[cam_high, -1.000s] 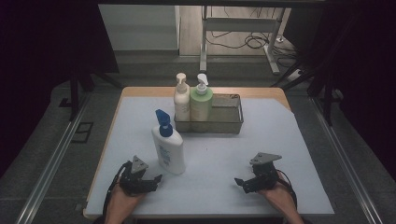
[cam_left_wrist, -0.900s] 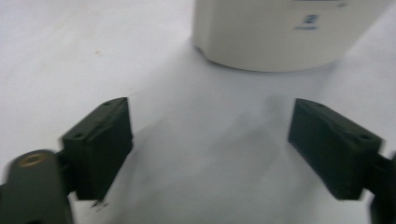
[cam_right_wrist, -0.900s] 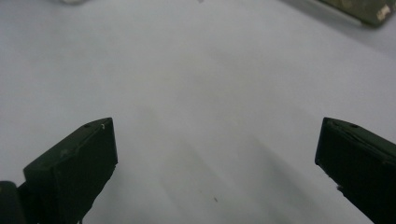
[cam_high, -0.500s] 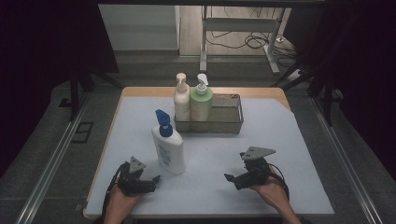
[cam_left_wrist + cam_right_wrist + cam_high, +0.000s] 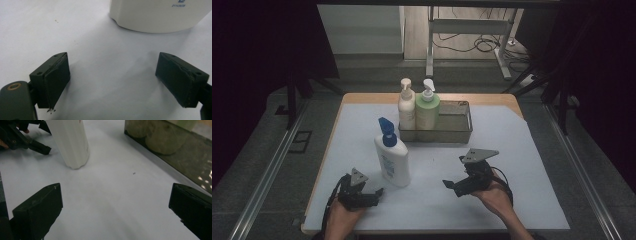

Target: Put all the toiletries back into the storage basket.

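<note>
- The white bottle with the blue pump stands upright on the white mat, in front of the metal tray and off its near-left corner, apart from it.
- In your left gripper view the bottle's rounded base sits just ahead of the jaws and a little to the right of their middle, touching neither.
- In your right gripper view the same bottle rises at upper left, well ahead of the jaws.
- Your left gripper lies low on the mat just left of the bottle and nearer you than it, jaws spread wide with only bare mat between them.
- Your right gripper is on the other side of the bottle, near it but clear, aimed toward its base; its jaws are spread wide too, gripping nothing.
- From the right gripper view your left gripper shows just beyond the bottle's far side.
- Behind the bottle, the tray holds a cream pump bottle and a green pump bottle, both upright, side by side at its left end, the cream one outermost.
- The tray's right part is bare metal.
- The tray wall runs along the upper right of the right gripper view.
</note>
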The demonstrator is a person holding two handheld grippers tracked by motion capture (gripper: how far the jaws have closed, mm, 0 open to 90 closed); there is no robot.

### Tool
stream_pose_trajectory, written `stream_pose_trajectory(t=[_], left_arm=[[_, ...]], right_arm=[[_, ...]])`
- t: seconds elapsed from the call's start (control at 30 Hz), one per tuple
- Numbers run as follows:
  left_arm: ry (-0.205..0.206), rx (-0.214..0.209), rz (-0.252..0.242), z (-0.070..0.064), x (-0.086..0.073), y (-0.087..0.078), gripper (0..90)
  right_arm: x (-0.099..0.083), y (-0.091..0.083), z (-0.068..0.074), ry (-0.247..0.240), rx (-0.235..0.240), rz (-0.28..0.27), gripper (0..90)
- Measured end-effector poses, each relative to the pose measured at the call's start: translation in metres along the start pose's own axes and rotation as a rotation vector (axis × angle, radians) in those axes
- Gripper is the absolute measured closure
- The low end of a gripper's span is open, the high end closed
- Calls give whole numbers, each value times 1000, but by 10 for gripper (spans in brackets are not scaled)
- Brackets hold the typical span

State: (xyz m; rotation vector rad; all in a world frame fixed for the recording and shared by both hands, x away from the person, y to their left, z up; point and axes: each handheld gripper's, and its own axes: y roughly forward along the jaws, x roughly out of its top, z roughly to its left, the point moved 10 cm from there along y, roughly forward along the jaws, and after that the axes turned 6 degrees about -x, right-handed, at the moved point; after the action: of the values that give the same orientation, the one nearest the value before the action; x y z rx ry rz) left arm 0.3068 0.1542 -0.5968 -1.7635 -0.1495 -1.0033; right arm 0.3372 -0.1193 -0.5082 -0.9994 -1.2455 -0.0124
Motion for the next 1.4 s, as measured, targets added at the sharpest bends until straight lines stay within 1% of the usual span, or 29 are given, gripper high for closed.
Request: stream_pose_trajectory(t=[0.07, 0.1, 0.17, 0.4, 0.5, 0.97, 1.17, 1.33, 1.4], left_arm=[[0, -1, -2, 0, 0, 0, 128], [-3, -3, -2, 0, 0, 0, 127], [-4, -4, -1, 0, 0, 0, 127], [-5, -5, 0, 0, 0, 0, 124], [-6, -5, 0, 0, 0, 0, 123], [-6, -8, 2, 0, 0, 0, 123], [-6, -7, -1, 0, 0, 0, 123], [-7, -7, -2, 0, 0, 0, 123], [-7, -7, -2, 0, 0, 0, 123]], right_arm=[[6, 1, 3, -2, 5, -4, 0], [12, 2, 7, -10, 9, -5, 0], [15, 3, 9, -13, 12, -7, 0], [36, 11, 21, 8, 41, -38, 0], [44, 16, 26, 2, 48, -46, 0], [69, 35, 49, -66, 73, -22, 0], [83, 45, 61, -65, 93, -31, 0], [89, 53, 66, -65, 97, -26, 0], [93, 56, 69, -56, 102, -30, 0]])
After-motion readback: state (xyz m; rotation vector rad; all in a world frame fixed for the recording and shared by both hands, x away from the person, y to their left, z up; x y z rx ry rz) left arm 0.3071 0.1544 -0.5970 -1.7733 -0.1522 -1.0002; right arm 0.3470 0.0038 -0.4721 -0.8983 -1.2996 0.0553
